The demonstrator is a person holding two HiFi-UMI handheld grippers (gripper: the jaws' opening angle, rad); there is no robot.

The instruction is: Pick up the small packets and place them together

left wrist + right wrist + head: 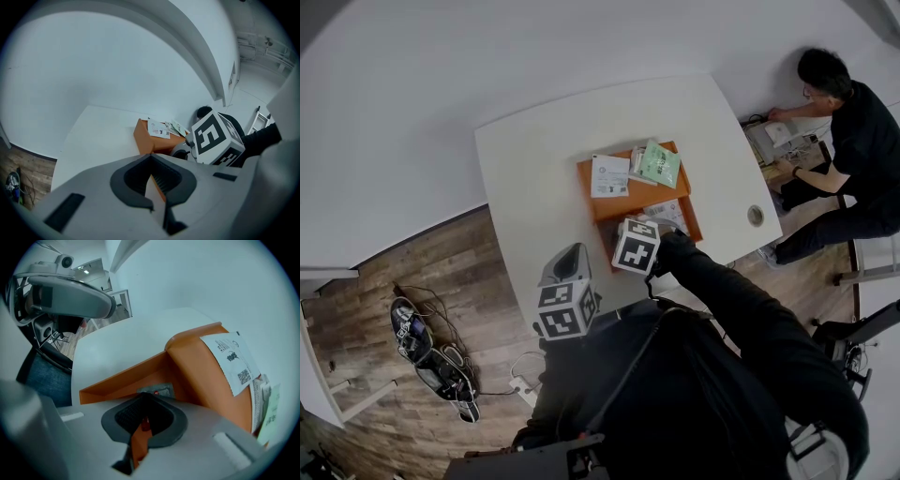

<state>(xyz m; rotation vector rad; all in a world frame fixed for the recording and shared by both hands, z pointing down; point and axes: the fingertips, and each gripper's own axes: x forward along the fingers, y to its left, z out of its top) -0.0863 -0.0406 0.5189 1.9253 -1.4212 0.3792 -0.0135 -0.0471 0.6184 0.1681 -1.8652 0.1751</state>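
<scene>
Over white table (525, 169), orange tray (595, 202). On upper part, white packet (609, 175) and green packet (660, 164) already near each other. In lower part, right gripper (149, 397) closed on small grey packet (159, 391), seemingly not yet lifted. Left gripper (151, 161) closed, empty. Probably halfway.

Person in a black top, with a pale grey gripper for each hand.
The person wears a black long-sleeved top (712, 394), its sleeve (727, 295) loose and creased. The left gripper (151, 161) has a smooth light-grey plastic shell. A dark grey lip frames its black ribbed pads (165, 177), and dark rectangular slots are set into the shell on either side. The right gripper (144, 401) is built the same, pale grey with a dark collar around finely textured black pads (126, 414). Each carries a white cube printed with black square markers: the left gripper's cube (565, 310) and the right gripper's cube (636, 246).
</scene>
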